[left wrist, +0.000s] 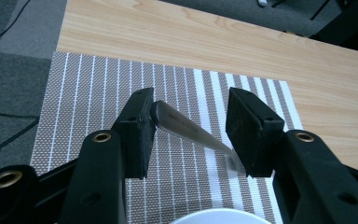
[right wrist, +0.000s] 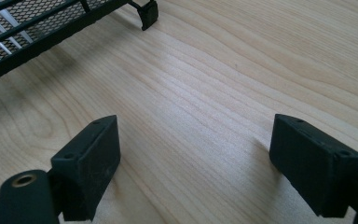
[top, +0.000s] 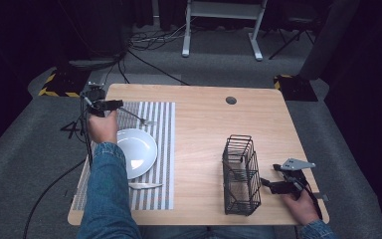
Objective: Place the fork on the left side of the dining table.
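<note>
My left gripper is at the far left corner of the striped placemat. A metal fork stretches from it to the right across the mat. In the left gripper view the fork's handle lies slantwise between the jaws of the left gripper. The jaws stand wide apart, with the handle's end against the left pad. A white plate sits on the mat, and a knife lies nearer than it. My right gripper rests open by the black wire basket, and the right gripper has bare wood between its jaws.
The wooden table has a round cable hole at the far side. The basket's lower rim is just ahead of the right gripper. Cables run over the grey floor to the left of the table.
</note>
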